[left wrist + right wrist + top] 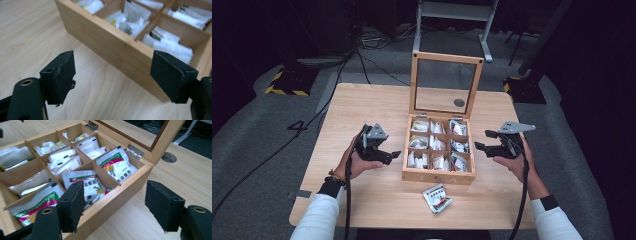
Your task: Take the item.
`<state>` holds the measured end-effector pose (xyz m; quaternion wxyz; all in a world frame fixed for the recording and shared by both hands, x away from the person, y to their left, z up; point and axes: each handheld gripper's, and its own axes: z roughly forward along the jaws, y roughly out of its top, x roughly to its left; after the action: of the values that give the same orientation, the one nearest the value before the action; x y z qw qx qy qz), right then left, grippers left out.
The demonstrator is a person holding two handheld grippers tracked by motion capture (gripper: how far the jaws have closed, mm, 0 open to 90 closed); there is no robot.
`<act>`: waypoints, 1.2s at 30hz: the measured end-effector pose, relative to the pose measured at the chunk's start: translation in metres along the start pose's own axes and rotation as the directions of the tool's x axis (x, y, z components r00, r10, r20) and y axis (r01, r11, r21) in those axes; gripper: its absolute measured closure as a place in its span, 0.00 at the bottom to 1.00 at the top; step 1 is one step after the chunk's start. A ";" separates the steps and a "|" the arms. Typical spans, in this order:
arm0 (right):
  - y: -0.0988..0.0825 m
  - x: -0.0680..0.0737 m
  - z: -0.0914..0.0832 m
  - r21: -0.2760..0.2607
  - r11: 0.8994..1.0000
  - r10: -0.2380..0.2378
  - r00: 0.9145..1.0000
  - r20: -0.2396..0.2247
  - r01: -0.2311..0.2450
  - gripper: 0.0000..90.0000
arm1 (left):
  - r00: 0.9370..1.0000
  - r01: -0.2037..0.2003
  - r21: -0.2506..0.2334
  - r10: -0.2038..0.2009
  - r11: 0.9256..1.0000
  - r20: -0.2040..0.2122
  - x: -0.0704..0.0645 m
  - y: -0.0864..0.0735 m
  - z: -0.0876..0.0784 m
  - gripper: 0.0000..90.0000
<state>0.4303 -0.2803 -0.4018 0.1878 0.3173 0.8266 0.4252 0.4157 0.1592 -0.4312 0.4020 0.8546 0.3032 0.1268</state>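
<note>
One camera sits high above the person's side of the table (362, 200), looking forward and down across its whole top to the floor beyond. Another rides the left gripper (112, 75), low and close, facing the wooden box (120, 47) from its left wall. A third rides the right gripper (113, 202), close at the box's right wall, looking across the compartments (75, 167). All three share the box.

Printed characters mark the green-and-white sachets (117, 168) at the box's (140, 173) 3 o'clock side, too blurred to read.
</note>
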 end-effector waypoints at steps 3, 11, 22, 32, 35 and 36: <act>0.004 -0.002 0.005 0.002 1.000 -0.004 1.000 -0.001 0.004 0.37 | 1.000 -0.003 -0.018 0.003 1.000 -0.010 0.003 0.011 0.004 0.23; 0.021 -0.017 0.022 0.001 0.999 0.053 0.999 0.006 -0.053 0.37 | 0.999 0.011 -0.052 -0.013 0.999 -0.042 0.017 0.040 0.021 0.24; 0.045 -0.036 0.042 0.015 0.996 0.083 0.995 0.051 -0.083 0.37 | 0.997 0.022 -0.016 -0.023 1.000 -0.069 0.033 0.069 0.056 0.25; 0.064 -0.050 0.069 0.043 0.991 0.118 0.986 0.119 -0.124 0.36 | 0.990 0.083 -0.025 -0.085 0.996 -0.112 0.056 0.093 0.070 0.25; 0.068 -0.050 0.075 0.056 0.993 0.092 0.986 0.137 -0.101 0.37 | 0.986 0.103 -0.030 -0.106 0.994 -0.132 0.062 0.098 0.071 0.26; 0.069 -0.051 0.077 0.069 0.992 0.093 0.985 0.144 -0.104 0.37 | 0.983 0.114 -0.036 -0.118 0.993 -0.138 0.064 0.099 0.072 0.26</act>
<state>0.5373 -0.2398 -0.3871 0.2119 0.3940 0.8102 0.3788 0.5399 0.1062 -0.4034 0.3983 0.8189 0.3781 0.1670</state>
